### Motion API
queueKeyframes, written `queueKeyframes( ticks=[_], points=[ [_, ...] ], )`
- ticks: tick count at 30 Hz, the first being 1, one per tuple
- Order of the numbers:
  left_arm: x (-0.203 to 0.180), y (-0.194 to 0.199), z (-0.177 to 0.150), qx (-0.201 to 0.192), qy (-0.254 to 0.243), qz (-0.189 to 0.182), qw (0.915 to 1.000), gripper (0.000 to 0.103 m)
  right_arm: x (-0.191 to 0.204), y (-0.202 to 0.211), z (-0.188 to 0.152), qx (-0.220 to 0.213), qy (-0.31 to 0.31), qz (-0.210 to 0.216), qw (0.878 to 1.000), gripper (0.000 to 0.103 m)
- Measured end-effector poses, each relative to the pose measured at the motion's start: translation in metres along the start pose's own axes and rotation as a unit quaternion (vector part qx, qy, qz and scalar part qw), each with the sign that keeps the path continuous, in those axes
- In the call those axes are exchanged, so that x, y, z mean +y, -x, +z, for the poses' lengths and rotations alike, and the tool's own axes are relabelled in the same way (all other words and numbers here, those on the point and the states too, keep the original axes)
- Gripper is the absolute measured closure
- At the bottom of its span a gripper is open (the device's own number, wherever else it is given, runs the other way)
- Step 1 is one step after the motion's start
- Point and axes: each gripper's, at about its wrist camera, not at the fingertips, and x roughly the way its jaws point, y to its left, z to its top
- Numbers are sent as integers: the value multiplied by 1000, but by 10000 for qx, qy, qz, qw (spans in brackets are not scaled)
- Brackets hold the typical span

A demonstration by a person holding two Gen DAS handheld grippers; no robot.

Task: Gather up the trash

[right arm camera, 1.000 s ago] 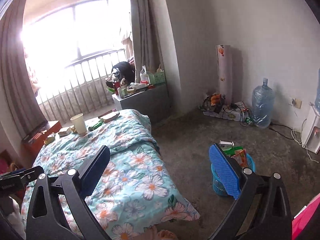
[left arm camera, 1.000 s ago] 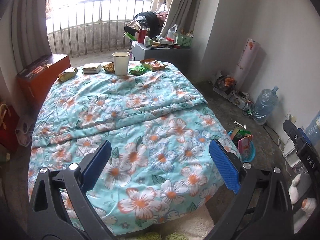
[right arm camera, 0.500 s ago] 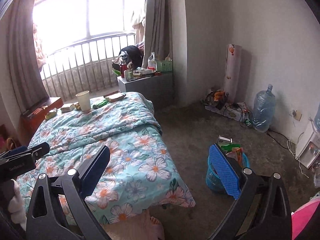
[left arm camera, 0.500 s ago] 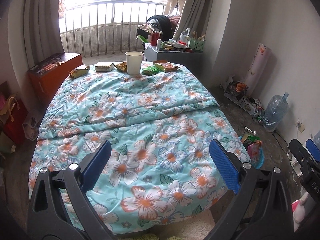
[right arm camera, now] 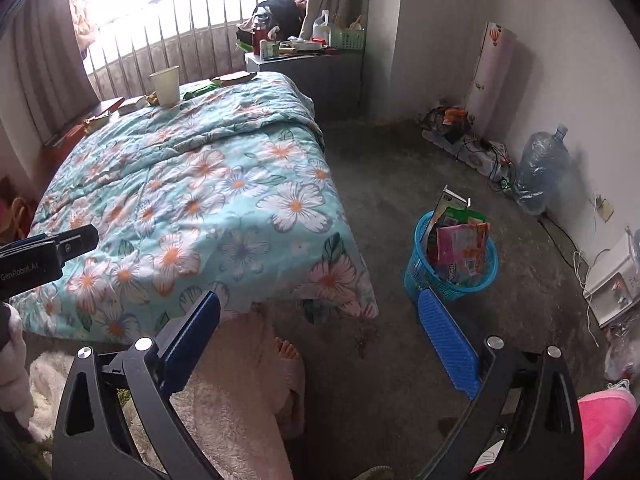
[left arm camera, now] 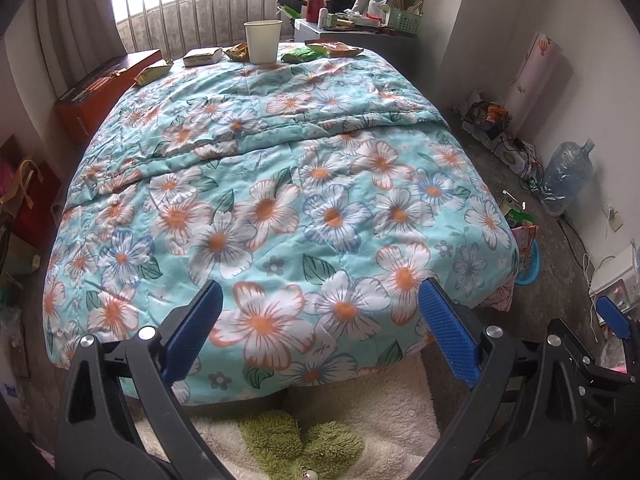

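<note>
A white paper cup [left arm camera: 262, 41] stands at the far end of the floral bed [left arm camera: 280, 184], among several snack wrappers: a green one [left arm camera: 300, 55], an orange one [left arm camera: 334, 49], a flat box [left arm camera: 202, 56] and a yellow one [left arm camera: 152, 73]. The cup also shows in the right wrist view [right arm camera: 166, 86]. A blue trash basket [right arm camera: 450, 258] holding wrappers stands on the floor right of the bed; it shows at the bed's edge in the left wrist view [left arm camera: 526, 258]. My left gripper [left arm camera: 320, 332] is open and empty over the bed's near end. My right gripper [right arm camera: 320, 344] is open and empty above the floor.
A grey nightstand [right arm camera: 312, 66] with bottles and a green basket stands beyond the bed. A water jug [right arm camera: 538, 172], cables and a power strip lie along the right wall. An orange box [left arm camera: 100, 92] sits left of the bed. A fluffy rug [left arm camera: 360, 420] lies at the foot.
Both views have tilted downward and pulled back: the bed's foot, the rug and the floor now show. The right view swung so the blue basket is fully in sight. Both grippers stayed open.
</note>
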Motion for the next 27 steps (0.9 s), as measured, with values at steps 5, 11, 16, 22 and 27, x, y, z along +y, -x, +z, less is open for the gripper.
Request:
queueKeyframes(
  ticks=[5, 11, 16, 22, 27],
  points=[
    [-2, 0, 1, 47, 101, -39, 9999, 9, -3, 0, 2, 14, -21, -40, 10000, 7],
    [-4, 0, 1, 60, 139, -76, 9999, 9, -6, -1, 3, 41, -31, -106, 9999, 7],
    [-7, 1, 4, 11, 157, -91, 9998, 9, -13, 2, 6, 3, -108, -179, 9998, 7],
    [-9, 2, 7, -61, 182, -12, 9998, 9, -24, 5, 6, -52, -214, -290, 9993, 7],
    [-18, 4, 9, -140, 50, -15, 9999, 9, -34, 7, 6, -79, -310, -375, 9988, 7]
  ],
)
